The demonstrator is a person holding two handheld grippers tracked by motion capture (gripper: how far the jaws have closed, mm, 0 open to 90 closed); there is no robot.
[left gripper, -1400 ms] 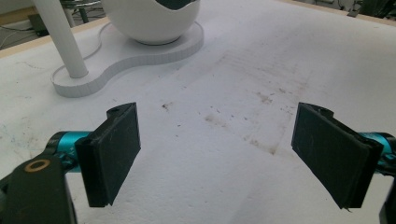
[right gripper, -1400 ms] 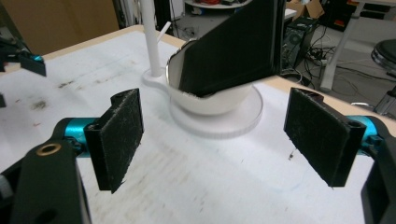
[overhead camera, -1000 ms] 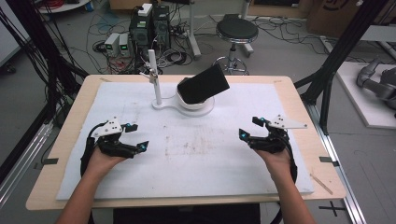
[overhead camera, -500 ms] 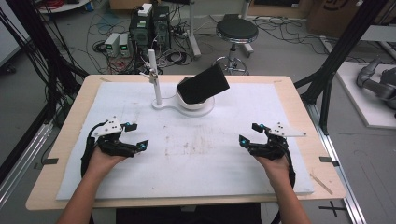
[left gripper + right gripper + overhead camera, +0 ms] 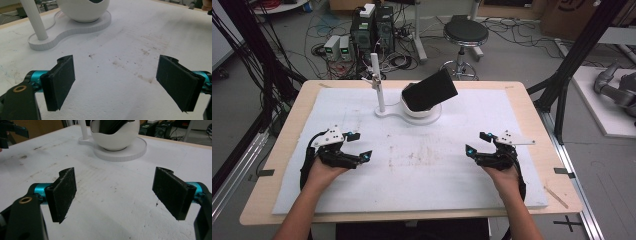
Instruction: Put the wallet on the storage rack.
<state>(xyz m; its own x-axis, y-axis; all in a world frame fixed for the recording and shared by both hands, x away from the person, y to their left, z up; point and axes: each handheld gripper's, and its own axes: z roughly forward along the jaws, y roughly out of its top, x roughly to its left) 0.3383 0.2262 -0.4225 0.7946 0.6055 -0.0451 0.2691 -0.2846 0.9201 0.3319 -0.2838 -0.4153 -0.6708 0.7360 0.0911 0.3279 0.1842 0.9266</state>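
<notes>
Black and boxy, the block point(image 5: 430, 90) sits tilted in a white bowl point(image 5: 421, 111) at the far middle of the table point(image 5: 532, 107), its long axis rising toward the far right. The left gripper point(image 5: 357, 146) and right gripper point(image 5: 478, 143) rest near, jaws wide apart, empty. Likely best: grasp the block across its narrow sides.

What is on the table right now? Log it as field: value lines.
surface: white mat on a wooden table
far centre: white stand with upright post
in stand's bowl: black object, tilted
left tool: open, holding nothing
right tool: open, holding nothing
mat condition: faint brown smudges mid-mat
</notes>
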